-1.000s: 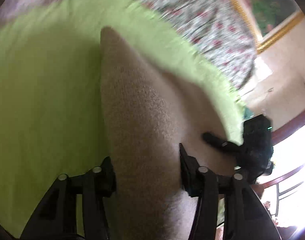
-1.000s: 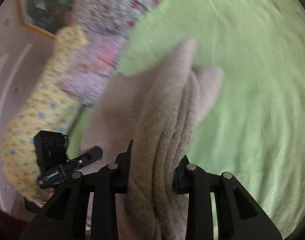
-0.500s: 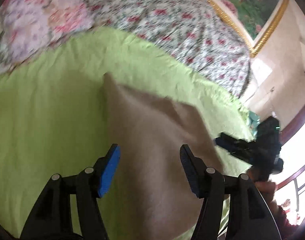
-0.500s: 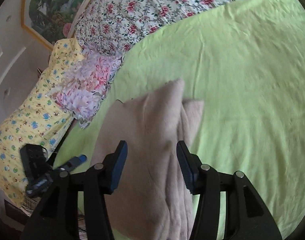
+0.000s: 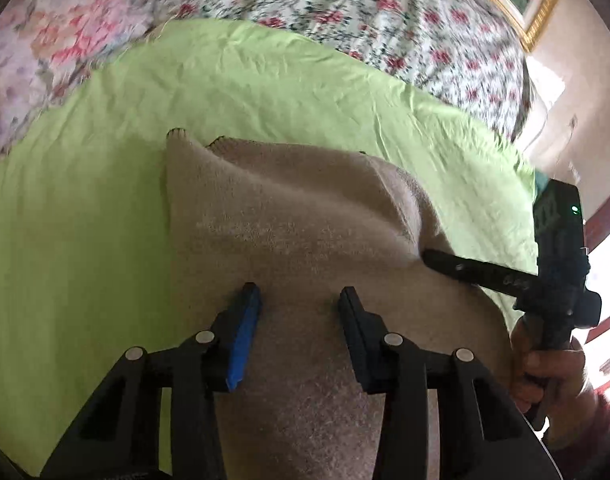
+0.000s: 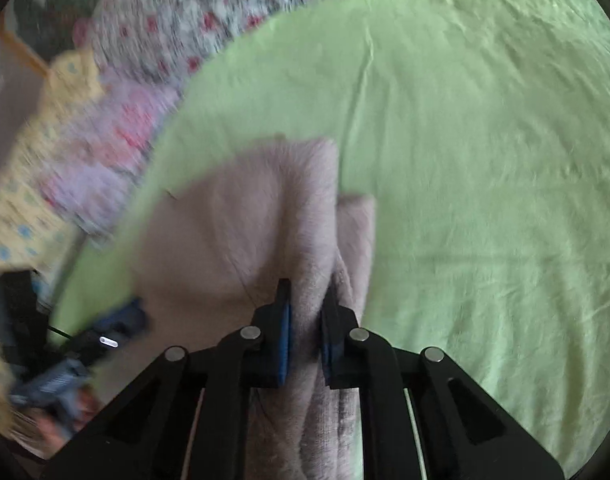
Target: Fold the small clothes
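Beige towel [image 5: 297,216]: lies folded on the green sheet [image 5: 265,92] of the bed. Left gripper [image 5: 299,304]: jaws wide, over the cloth, empty as half a second ago. Right gripper [image 6: 305,312]: has closed on a bunched towel fold, seen close only from the right wrist. Floral bedspread [image 5: 385,12]: behind the sheet.

The right gripper [image 6: 307,316], open half a second ago, has pinched the beige cloth [image 6: 265,216] at 6 o'clock; the left gripper [image 5: 299,300], released earlier, stays spread.

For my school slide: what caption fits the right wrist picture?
Right claw pinching a beige cloth over a green sheet.
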Available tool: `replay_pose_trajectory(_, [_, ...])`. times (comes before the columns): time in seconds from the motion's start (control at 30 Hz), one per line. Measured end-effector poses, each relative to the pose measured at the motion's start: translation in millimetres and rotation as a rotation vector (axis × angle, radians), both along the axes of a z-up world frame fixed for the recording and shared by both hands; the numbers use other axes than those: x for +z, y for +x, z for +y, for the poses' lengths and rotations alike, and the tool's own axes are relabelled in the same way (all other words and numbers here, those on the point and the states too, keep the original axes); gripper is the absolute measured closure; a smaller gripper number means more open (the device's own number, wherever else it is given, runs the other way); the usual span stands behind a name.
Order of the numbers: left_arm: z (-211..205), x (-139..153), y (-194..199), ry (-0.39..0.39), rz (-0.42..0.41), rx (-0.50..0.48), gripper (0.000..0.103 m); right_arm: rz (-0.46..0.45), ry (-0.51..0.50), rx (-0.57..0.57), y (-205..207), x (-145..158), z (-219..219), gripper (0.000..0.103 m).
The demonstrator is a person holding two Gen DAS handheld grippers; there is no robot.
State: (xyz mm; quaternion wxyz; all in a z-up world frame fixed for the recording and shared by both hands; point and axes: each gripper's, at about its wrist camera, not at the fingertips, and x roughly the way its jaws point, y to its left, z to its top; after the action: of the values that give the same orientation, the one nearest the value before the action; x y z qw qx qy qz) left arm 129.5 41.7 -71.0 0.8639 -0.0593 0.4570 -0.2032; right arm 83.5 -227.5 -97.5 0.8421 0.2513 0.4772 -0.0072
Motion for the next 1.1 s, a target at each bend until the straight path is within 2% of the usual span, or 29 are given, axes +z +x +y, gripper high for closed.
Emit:
replay_pose_trajectory(0.07, [2.1, 2.0, -3.0, 0.0, -0.003, -0.002, 0.061, -0.014, -0.007, -0.009, -3.1, 4.0, 1.6, 0.089])
replay_pose_trajectory(0.13, [10.1, 8.8, -9.2, -0.032, -0.001, 0.0, 0.06, -0.031, 0.011, -0.012, -7.6, 15.6, 1.6, 0.084])
replay_pose_trajectory(0.17, [15.9, 13.8, -15.4, -0.04, 0.033, -0.048, 0.058, -0.04, 0.015, -0.016, -12.6, 20.9, 0.8, 0.083])
replay_pose_trajectory(0.2, [22.3, 18.8, -22.7, -0.054, 0.028, -0.048, 0.056, -0.046, 0.025, -0.016, -19.2, 26.6, -0.4, 0.081])
replay_pose_trajectory(0.27, [34.2, 27.8, -38.5, -0.066, 0.014, -0.047, 0.05, -0.074, 0.061, -0.01, -38.2, 38.8, -2.5, 0.079])
replay_pose_trajectory(0.37, [50.1, 34.5, -71.8, -0.069, 0.002, -0.055, 0.048, -0.111, 0.123, 0.0, -73.8, 51.5, -0.4, 0.075])
replay_pose_trajectory(0.5, [67.9, 32.4, -126.5, -0.067, 0.007, -0.074, 0.046, -0.118, 0.136, 0.017, -114.7, 52.7, 11.7, 0.059])
replay_pose_trajectory(0.67, [65.1, 13.3, -173.3, 0.017, 0.012, -0.067, 0.044, -0.09, 0.126, 0.024, -139.1, 37.2, 24.6, 0.057])
replay_pose_trajectory(0.77, [47.9, 1.1, -179.7, 0.114, -0.006, -0.068, 0.045, -0.085, 0.1, 0.02, -137.8, 33.1, 30.2, 0.057])
replay_pose_trajectory(0.83, [41.6, -3.8, -178.0, 0.17, -0.027, -0.028, 0.049, -0.089, 0.081, 0.03, -136.6, 34.6, 34.5, 0.057])
replay_pose_trajectory(0.93, [49.0, -4.4, -171.3, 0.158, -0.032, 0.064, 0.06, -0.084, 0.065, 0.042, -137.1, 34.3, 39.0, 0.058])
replay_pose_trajectory(0.97, [56.5, -3.0, -169.4, 0.134, -0.035, 0.105, 0.06, -0.084, 0.064, 0.042, -137.9, 33.9, 39.7, 0.06])
replay_pose_trajectory(1.0, [61.4, -2.8, -168.2, 0.116, -0.037, 0.122, 0.06, -0.086, 0.063, 0.042, -138.5, 33.5, 41.0, 0.07])
replay_pose_trajectory(1.03, [66.7, -3.0, -164.7, 0.092, -0.03, 0.139, 0.06, -0.083, 0.058, 0.046, -138.3, 32.7, 42.3, 0.089])
replay_pose_trajectory(1.07, [72.2, -4.3, -163.6, 0.057, -0.016, 0.155, 0.063, -0.069, 0.052, 0.054, -137.6, 31.0, 43.4, 0.095])
replay_pose_trajectory(1.1, [73.7, -4.4, -163.0, 0.04, -0.009, 0.155, 0.066, -0.053, 0.05, 0.056, -136.4, 30.1, 43.2, 0.095])
